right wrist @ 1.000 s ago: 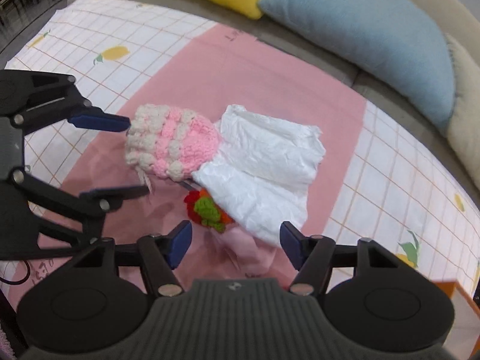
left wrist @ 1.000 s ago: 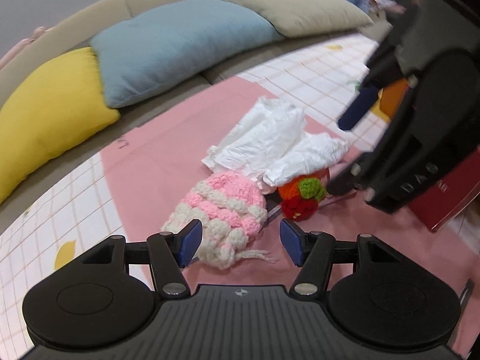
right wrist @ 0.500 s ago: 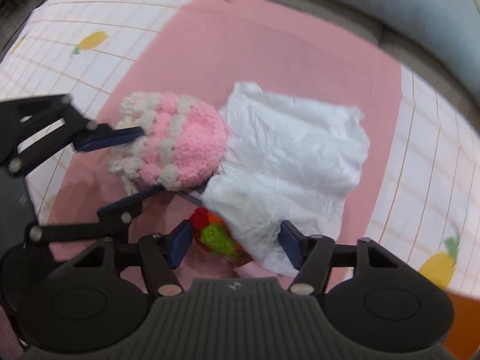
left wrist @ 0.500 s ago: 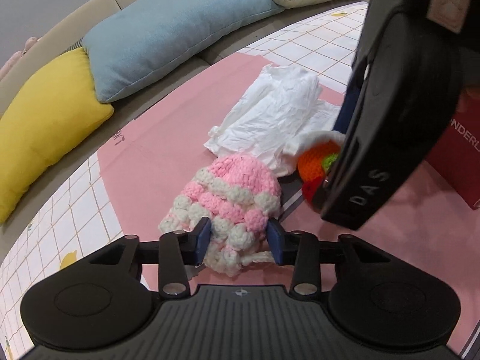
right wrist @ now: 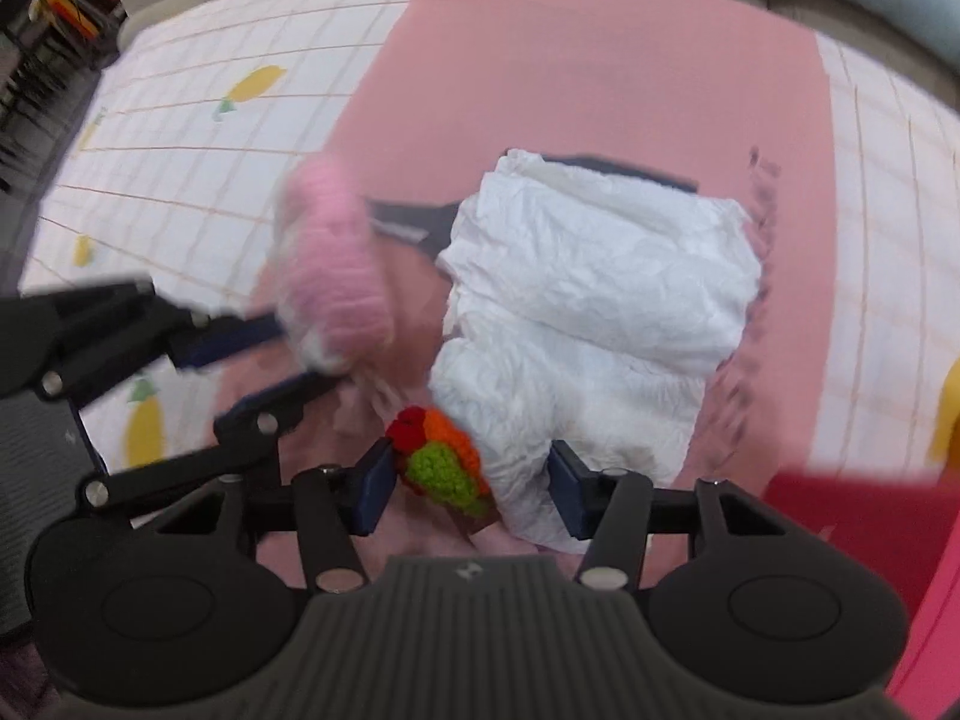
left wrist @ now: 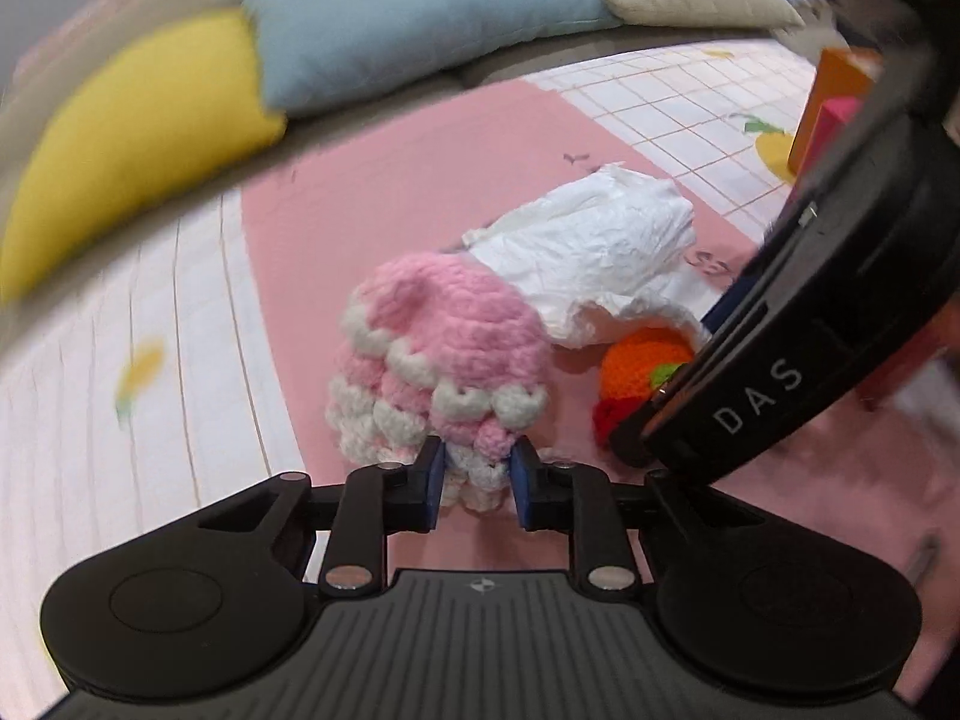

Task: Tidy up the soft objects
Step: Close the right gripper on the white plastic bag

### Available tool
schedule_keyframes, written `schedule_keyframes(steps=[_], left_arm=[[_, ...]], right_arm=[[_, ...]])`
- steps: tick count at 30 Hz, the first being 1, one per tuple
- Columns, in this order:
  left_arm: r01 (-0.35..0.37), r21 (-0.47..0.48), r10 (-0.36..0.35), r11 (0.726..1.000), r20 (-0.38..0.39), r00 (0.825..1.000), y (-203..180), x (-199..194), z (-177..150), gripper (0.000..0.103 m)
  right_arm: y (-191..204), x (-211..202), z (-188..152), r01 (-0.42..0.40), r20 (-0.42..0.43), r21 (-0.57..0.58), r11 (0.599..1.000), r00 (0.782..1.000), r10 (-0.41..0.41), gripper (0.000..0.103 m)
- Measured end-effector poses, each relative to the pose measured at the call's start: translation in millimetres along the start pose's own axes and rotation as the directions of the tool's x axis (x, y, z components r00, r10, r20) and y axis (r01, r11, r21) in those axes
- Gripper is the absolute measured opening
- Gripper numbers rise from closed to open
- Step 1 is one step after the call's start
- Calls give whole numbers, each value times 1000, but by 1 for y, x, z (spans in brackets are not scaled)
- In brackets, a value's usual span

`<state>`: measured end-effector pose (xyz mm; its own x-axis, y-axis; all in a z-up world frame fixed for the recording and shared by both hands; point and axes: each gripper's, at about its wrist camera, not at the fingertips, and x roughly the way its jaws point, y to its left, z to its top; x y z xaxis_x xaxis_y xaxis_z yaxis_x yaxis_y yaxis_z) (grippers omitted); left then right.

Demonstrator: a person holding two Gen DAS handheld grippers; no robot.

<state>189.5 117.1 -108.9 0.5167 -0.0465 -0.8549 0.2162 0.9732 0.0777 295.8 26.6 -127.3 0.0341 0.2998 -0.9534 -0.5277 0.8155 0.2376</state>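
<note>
1. The left gripper (left wrist: 477,477) is pinched narrow on the frilled white rim of the pink knitted hat (left wrist: 441,354). The hat's crown hangs out ahead of the pads, so the hold is on an edge only.
2. The right gripper (right wrist: 471,492) stands wide, holding nothing. The small orange, red and green knitted piece (right wrist: 441,459) sits between its fingers, nearer the left pad, with a fold of the white crinkled garment (right wrist: 600,312) lying just inside the right pad.
3. Everything rests on the pink mat (right wrist: 600,60), not a worktop; the garment spreads out ahead of the right gripper, and the hat lies ahead and to its left.
4. The step in hand looks like lifting the hat clear while the right side takes the knitted piece. Raise the left gripper slowly: loose crochet stretches, and a grip on the rim alone may slip or drag a strand.
5. The hat's crown seems to touch the garment's edge in the left wrist view, so draw the hat back toward the gripper, not sideways across the white cloth.
6. Before closing the right gripper, shift it a little to its own left, so the pads meet on the knitted piece and not on the garment fold.
7. Both views are blurred, so whether the hat is fully off the mat cannot be told.
</note>
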Motion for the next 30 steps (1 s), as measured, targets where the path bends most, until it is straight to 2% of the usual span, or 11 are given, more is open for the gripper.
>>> schedule_keyframes(steps=[2,7,10,14,16,19,20,21,23,27,30], left_arm=[[-5,-45,5,999,-11,1000,0,-10,-10,25],[-12,-79,13,997,6,1000,-14,-36,-37,24],[-33,-91,33,995,-2,999,-19,-48,-50,24],[-53,-143,41,988,-84,996,-19,-63,-62,24],[-61,-162,48,985,-85,995,-18,-66,-65,26],[-75,-133,69,988,-47,997,-24,-64,-65,35],[-77,-118,74,990,-30,997,-28,-63,-65,43],[-76,-105,75,992,-13,997,-29,-60,-64,47],[-80,-89,80,993,1,997,-32,-54,-64,63],[-129,-12,130,992,18,991,-39,-38,-63,71],[-160,37,160,986,23,987,-40,-29,-62,73]], right_arm=[[3,-2,-13,-35,7,33,999,999,35,54],[10,-8,-48,-105,23,91,990,994,103,55],[14,-15,-65,-108,54,93,990,993,104,57],[13,-27,-79,-119,96,76,990,989,111,56],[13,-32,-81,-111,121,53,992,987,104,56],[16,-37,-76,-71,161,-8,997,984,72,56],[19,-37,-73,-54,167,-33,998,984,59,56],[22,-38,-69,-39,174,-62,997,983,49,60],[28,-40,-61,-4,192,-128,992,981,28,71],[34,-37,-41,87,219,-244,966,975,-33,82],[35,-21,-24,145,187,-297,944,978,-92,82]])
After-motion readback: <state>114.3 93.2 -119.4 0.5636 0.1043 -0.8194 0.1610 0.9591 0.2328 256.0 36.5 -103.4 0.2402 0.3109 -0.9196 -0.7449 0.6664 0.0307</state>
